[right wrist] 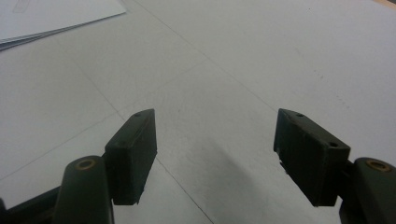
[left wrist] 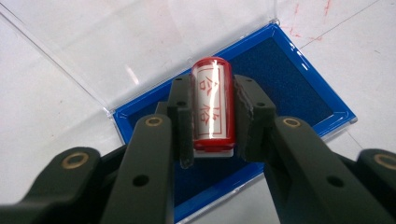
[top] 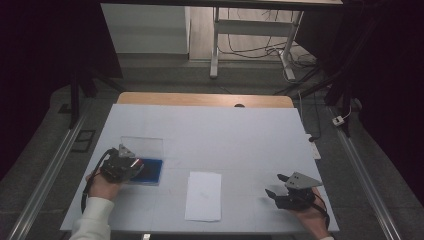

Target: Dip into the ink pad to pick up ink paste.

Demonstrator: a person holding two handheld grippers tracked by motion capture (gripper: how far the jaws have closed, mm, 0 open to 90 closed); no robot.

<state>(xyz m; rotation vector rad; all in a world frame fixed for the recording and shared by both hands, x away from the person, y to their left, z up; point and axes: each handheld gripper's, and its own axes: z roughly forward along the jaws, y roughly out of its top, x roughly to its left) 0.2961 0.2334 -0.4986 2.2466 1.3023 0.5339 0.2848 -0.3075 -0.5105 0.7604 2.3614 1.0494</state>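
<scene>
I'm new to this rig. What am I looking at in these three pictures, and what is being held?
A person works at a table with a hand-held two-jaw gripper in each hand. The high view looks down from above; the other two views come from cameras riding on the grippers. The left gripper is shut on a red stamp above an open blue ink pad, its clear lid folded back. The right gripper is open, holding nothing, over bare table. A white paper lies between them.
</scene>
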